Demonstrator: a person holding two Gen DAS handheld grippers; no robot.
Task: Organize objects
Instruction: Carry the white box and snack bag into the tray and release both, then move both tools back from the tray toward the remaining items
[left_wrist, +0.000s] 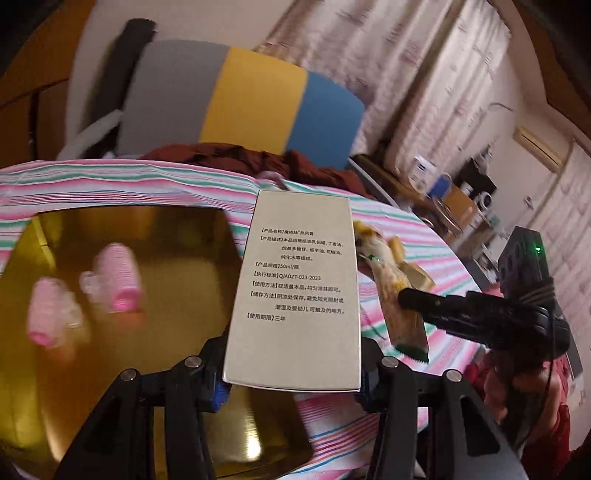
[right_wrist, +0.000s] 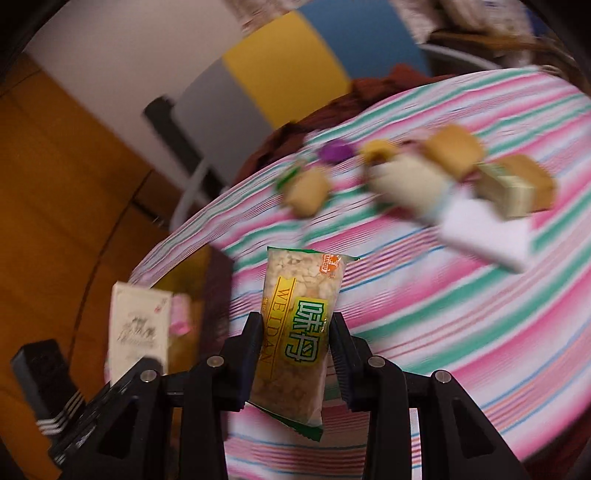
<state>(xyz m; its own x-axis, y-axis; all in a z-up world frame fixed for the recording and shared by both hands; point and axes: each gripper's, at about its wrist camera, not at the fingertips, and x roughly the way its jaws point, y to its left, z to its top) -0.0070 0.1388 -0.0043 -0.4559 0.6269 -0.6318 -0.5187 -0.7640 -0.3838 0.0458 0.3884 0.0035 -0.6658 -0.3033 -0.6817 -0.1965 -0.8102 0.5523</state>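
Observation:
My left gripper (left_wrist: 291, 384) is shut on a tall silver carton (left_wrist: 295, 291) printed with Chinese text, held above the near edge of a gold tray (left_wrist: 110, 236). Two pink hair rollers (left_wrist: 114, 280) lie in the tray. My right gripper (right_wrist: 295, 332) is shut on a yellow-green snack packet (right_wrist: 295, 328), held above the striped cloth (right_wrist: 443, 314). The packet also shows in the left wrist view (left_wrist: 395, 295), to the right of the carton. The carton also shows in the right wrist view (right_wrist: 138, 332), at the left.
Several blurred items lie on the far cloth: small brown packets (right_wrist: 450, 151), a green-brown box (right_wrist: 517, 188), a white box (right_wrist: 484, 236), a purple piece (right_wrist: 334, 151). A dark red cloth (left_wrist: 258, 162) and a grey-yellow-blue chair back (left_wrist: 236, 103) stand behind the table.

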